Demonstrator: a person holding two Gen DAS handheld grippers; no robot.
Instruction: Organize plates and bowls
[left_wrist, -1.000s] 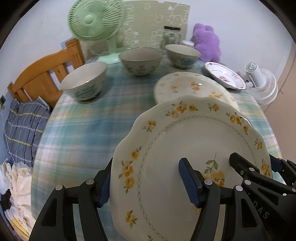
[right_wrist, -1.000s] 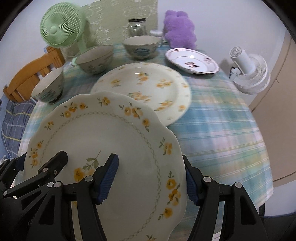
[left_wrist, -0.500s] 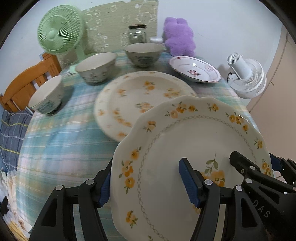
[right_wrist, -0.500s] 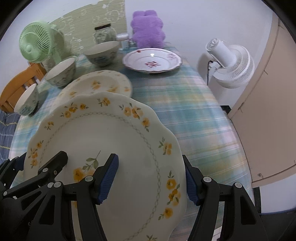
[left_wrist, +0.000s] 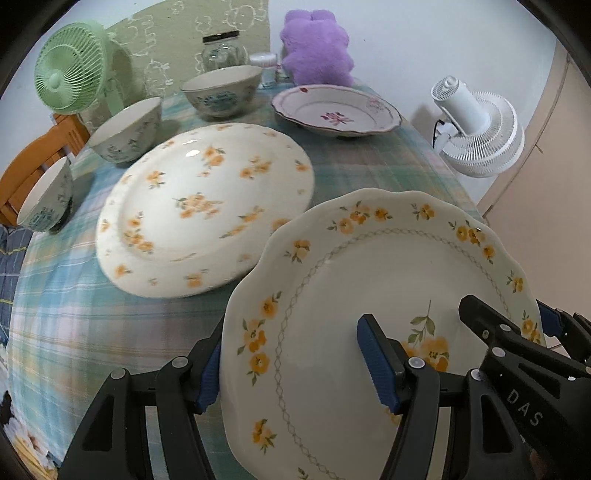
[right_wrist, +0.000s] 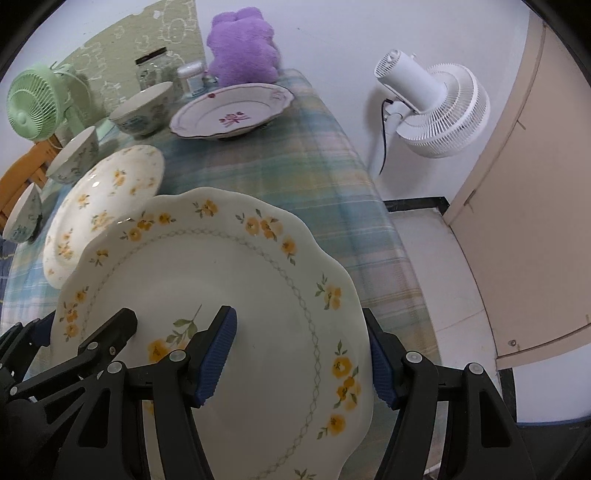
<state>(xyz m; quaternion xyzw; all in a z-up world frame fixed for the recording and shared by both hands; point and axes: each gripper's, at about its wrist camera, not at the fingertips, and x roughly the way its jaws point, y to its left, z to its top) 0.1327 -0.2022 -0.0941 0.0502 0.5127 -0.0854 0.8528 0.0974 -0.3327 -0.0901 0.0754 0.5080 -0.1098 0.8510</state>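
Observation:
A scalloped plate (left_wrist: 369, 266) (right_wrist: 221, 266) with yellow flowers hangs above the checked tablecloth (left_wrist: 74, 295), carried between both grippers. My left gripper (left_wrist: 291, 358) is shut on its left rim, one finger outside the edge and one on the face. On the opposite rim my right gripper (right_wrist: 299, 350) is shut the same way. A large round yellow-flowered plate (left_wrist: 207, 210) (right_wrist: 107, 199) lies on the cloth just left of it. Behind stand a pink-flowered plate (left_wrist: 336, 114) (right_wrist: 232, 114) and three bowls (left_wrist: 221, 90) (left_wrist: 127, 131) (left_wrist: 46, 195).
A green fan (left_wrist: 70, 81), a glass jar (left_wrist: 223, 51) and a purple plush toy (left_wrist: 316, 55) line the table's far edge. A white fan (right_wrist: 432, 107) stands on the floor beyond the right edge. A wooden chair (left_wrist: 33, 162) is at the left.
Both grippers have carried the scalloped plate to the right across the table. The large round plate and the bowls now lie further left in both views.

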